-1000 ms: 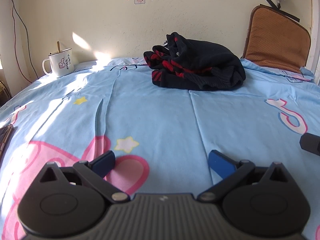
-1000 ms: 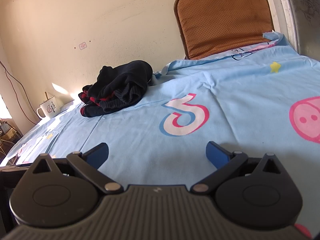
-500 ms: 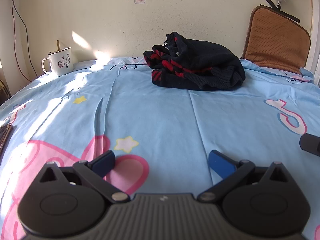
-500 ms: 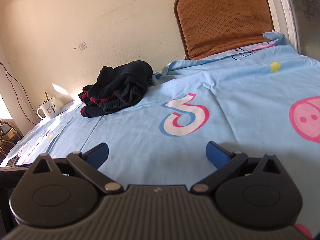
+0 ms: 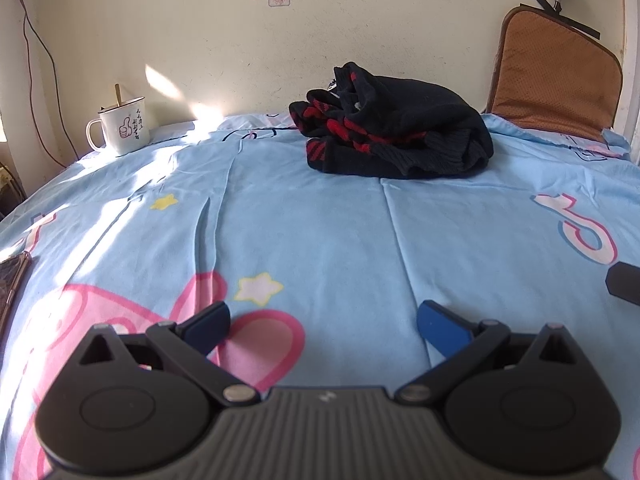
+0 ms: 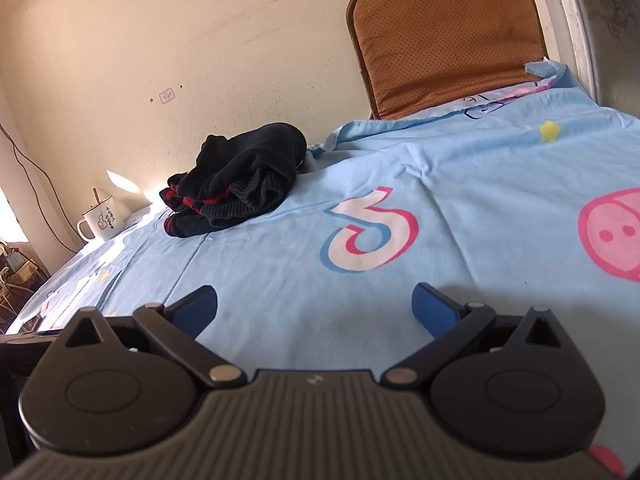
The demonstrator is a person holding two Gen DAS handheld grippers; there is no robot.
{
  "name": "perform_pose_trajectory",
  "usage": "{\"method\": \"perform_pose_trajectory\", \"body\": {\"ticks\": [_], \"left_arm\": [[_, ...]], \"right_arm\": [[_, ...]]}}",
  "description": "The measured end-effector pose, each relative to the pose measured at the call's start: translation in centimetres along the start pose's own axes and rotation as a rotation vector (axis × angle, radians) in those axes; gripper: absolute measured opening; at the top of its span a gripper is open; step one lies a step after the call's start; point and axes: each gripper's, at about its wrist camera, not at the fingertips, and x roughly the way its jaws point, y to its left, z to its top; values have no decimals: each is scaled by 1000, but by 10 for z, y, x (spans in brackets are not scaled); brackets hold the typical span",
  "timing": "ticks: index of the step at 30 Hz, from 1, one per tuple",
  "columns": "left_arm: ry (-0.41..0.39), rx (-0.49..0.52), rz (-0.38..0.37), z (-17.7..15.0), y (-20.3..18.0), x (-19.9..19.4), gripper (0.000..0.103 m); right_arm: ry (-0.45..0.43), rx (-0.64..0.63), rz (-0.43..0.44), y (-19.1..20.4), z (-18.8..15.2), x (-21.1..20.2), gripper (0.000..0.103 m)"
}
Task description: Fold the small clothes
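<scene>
Hovering low over the sheet [image 5: 320,216], the left gripper [image 5: 323,322] has its jaws spread wide with nothing between them; its fingers [image 5: 440,326] are smooth blue pads on black matte linkages with metal pivot pins. The right gripper [image 6: 314,308] is likewise wide open and empty, of the same build, above the sheet [image 6: 460,168].

The sheet is light blue woven cloth, creased along fold lines, printed with pink cartoon shapes, yellow and white stars and a pink-and-blue note-shaped logo.

The garment [image 5: 396,136] lies well ahead of both grippers, near the far edge by the wall. It is a crumpled heap of black knit with red stripes and ribbed hems, not folded flat. In the right view the garment [image 6: 236,182] shows as a rounded dark bundle with red edges.

A white enamel mug [image 5: 122,124] with a thumbs-up drawing and small unreadable characters stands at far left, a stick in it. A brown perforated cushion [image 5: 556,80] leans upright at far right.
</scene>
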Motion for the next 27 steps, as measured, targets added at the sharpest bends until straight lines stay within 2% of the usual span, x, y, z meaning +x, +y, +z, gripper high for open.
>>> {"method": "perform_pose_trajectory", "body": {"ticks": [7,27], "left_arm": [[-46,55,71,-3,-9,-7,103],[-25,39,61,-2,-4,-5,103]], "right_arm": [[-33,24,-22,-1,-1,-5,103],[-29,40,-25,-3,0,-4,103]]}}
